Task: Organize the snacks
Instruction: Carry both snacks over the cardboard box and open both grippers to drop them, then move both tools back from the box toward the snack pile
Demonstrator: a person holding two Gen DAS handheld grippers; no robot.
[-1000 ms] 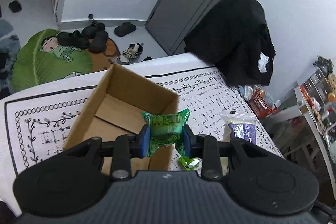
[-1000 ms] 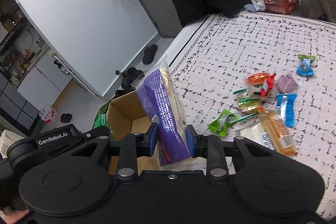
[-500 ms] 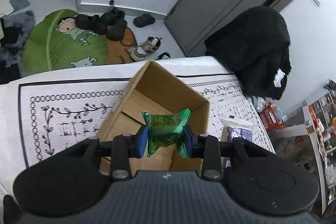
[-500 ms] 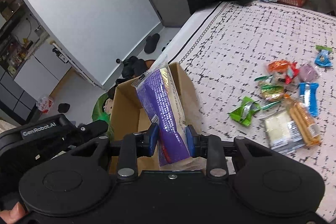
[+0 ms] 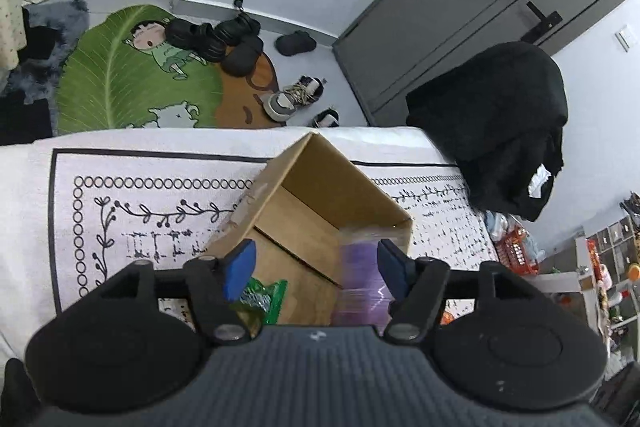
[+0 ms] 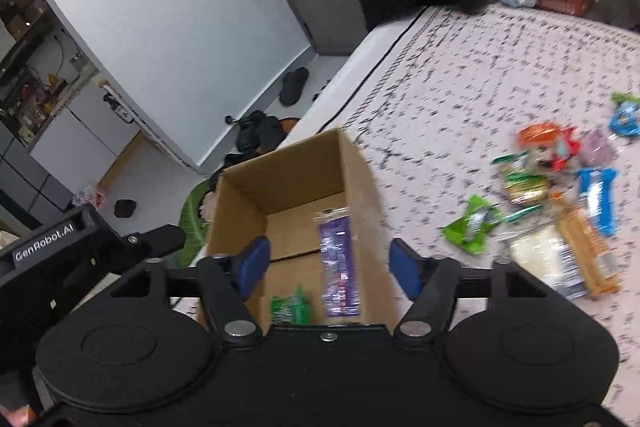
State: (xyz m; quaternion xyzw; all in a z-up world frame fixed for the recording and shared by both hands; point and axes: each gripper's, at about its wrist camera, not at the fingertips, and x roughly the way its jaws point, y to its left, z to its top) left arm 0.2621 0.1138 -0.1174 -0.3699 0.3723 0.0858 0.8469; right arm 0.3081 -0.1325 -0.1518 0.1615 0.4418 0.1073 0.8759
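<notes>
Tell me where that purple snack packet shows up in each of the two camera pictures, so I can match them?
Left wrist view: the purple packet is a blur low in the middle, inside the box against its right wall.
Right wrist view: the purple packet sits low in the middle, inside the box, right of the green packet.
Shared landmark: the open cardboard box that holds it.
</notes>
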